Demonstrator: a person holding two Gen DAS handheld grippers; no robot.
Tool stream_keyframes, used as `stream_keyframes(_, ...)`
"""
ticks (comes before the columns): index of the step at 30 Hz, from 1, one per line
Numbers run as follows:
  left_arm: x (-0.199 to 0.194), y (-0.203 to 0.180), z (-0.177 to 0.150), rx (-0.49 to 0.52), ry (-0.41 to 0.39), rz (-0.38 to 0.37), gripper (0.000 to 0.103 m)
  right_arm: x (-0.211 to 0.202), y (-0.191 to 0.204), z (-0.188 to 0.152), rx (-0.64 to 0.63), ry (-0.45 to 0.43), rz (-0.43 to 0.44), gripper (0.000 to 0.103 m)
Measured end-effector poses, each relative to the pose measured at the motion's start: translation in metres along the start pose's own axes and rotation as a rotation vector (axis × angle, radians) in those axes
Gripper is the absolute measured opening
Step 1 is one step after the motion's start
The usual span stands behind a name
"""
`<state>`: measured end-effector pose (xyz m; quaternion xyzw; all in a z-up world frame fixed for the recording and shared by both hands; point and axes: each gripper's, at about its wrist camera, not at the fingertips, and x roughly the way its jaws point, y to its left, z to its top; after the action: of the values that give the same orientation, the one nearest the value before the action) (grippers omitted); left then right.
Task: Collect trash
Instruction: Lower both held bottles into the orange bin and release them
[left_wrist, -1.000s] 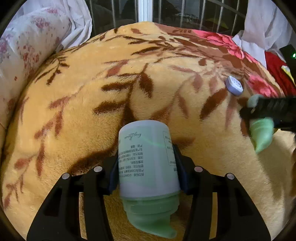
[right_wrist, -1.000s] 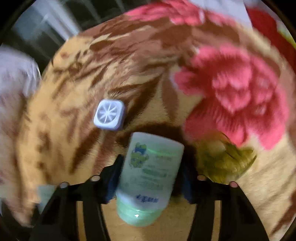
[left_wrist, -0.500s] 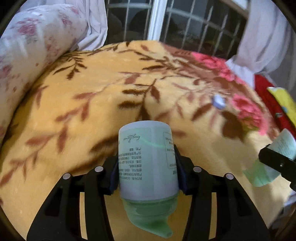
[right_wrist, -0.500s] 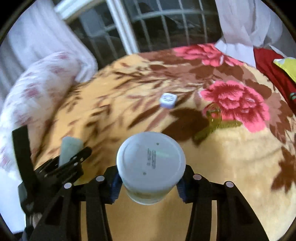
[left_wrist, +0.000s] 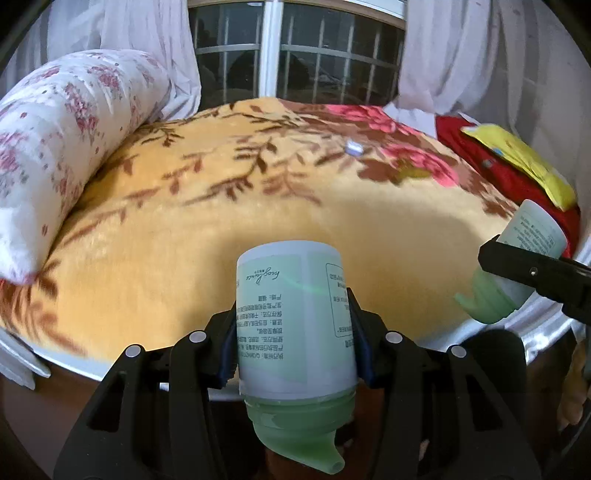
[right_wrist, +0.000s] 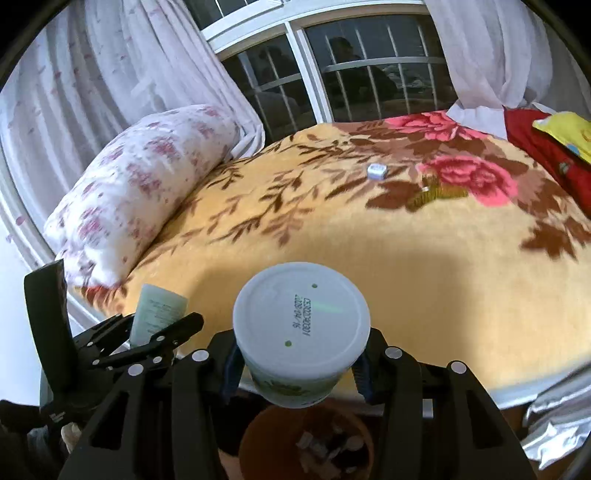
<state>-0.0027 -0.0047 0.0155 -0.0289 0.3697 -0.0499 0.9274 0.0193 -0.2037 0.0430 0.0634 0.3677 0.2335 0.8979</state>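
Green-capped bottles sit clamped in both grippers' jaws, right one above an orange bin beside the bed.

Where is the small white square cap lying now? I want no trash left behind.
The small white square cap lies far back on the yellow floral blanket, just left of the pink flower, apart from both grippers.

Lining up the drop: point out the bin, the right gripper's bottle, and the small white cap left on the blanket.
Bin (right_wrist: 258, 439): right wrist view, orange rim.
Bottle (right_wrist: 301, 317): right wrist view, flat white base.
Cap (right_wrist: 377, 171): right wrist view, top face.
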Motion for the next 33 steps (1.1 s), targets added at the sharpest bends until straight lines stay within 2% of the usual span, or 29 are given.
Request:
stream_keyframes(5, -0.011, -0.01, -0.037, 0.031, 0.054, -0.027, 0.048, -0.017, 0.002, -0.046, -0.01, 0.041, -0.02, 0.048)
stream_keyframes(14, 0.021, -0.017, -0.086, 0.016, 0.251, -0.081, 0.048, 0.005, -0.014, -0.111, 0.067, 0.223, -0.014, 0.048)
stream_keyframes(21, 0.035, -0.019, -0.097, 0.017, 0.306, -0.089, 0.048, 0.024, -0.024, -0.125, 0.099, 0.291, -0.025, 0.048)
stream_keyframes(23, 0.043, -0.018, -0.1, 0.011, 0.344, -0.091, 0.049, 0.031, -0.027, -0.128, 0.11, 0.324, -0.027, 0.05)
stream_keyframes(25, 0.051, -0.016, -0.103, 0.009, 0.383, -0.082, 0.068, 0.038, -0.03, -0.132, 0.118, 0.36, -0.026, 0.06)
stream_keyframes(26, 0.053, -0.016, -0.105, 0.006, 0.388, -0.079, 0.071, 0.039, -0.031, -0.134, 0.122, 0.365, -0.031, 0.06)
stream_keyframes(33, 0.052, -0.014, -0.108, 0.01, 0.387, -0.077, 0.073, 0.026, -0.031, -0.131, 0.116, 0.328, -0.04, 0.06)
